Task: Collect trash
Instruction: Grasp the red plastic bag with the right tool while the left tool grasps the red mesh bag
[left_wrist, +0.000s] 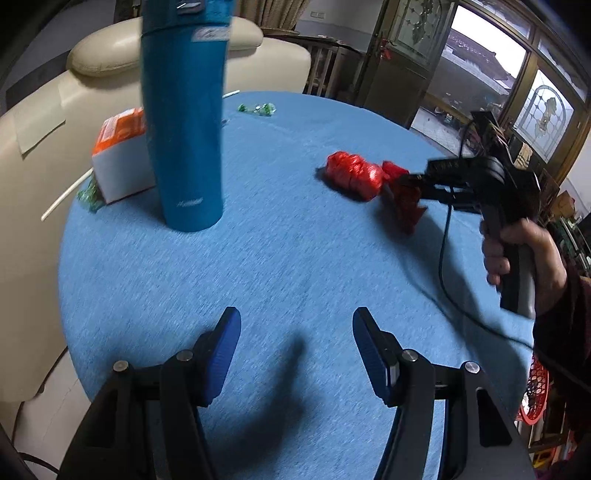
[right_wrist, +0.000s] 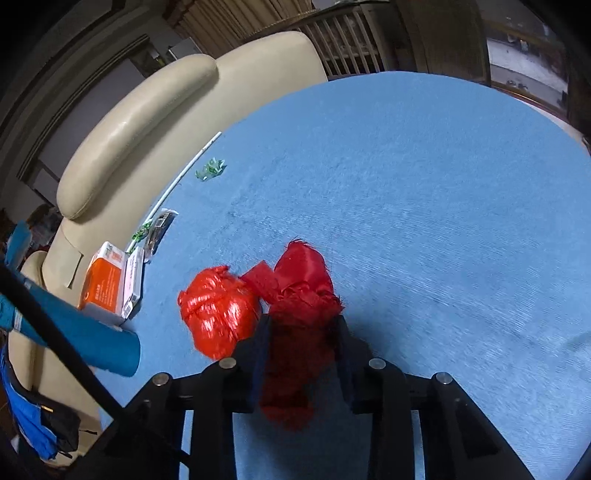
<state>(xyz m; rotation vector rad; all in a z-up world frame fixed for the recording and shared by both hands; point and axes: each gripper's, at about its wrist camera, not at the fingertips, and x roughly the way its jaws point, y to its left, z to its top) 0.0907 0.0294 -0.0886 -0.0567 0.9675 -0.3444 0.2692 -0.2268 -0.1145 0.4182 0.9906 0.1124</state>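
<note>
My right gripper (right_wrist: 301, 332) is shut on a crumpled red ribbon (right_wrist: 299, 295), which fills the gap between its fingers. In the left wrist view the same gripper (left_wrist: 400, 188) holds the ribbon (left_wrist: 406, 206) just above the blue tablecloth. A shiny red plastic wad (right_wrist: 218, 310) lies beside it on the left, also seen from the left wrist (left_wrist: 354, 175). Green candy wrappers (left_wrist: 258, 108) lie at the far edge, one shows in the right wrist view (right_wrist: 211, 170). My left gripper (left_wrist: 295, 350) is open and empty over the near part of the table.
A tall blue bottle (left_wrist: 184, 122) stands at the left, with an orange and white box (left_wrist: 118, 155) behind it. A cream sofa (right_wrist: 140, 122) curves round the table's far left. A red basket (left_wrist: 535, 391) sits low at the right edge.
</note>
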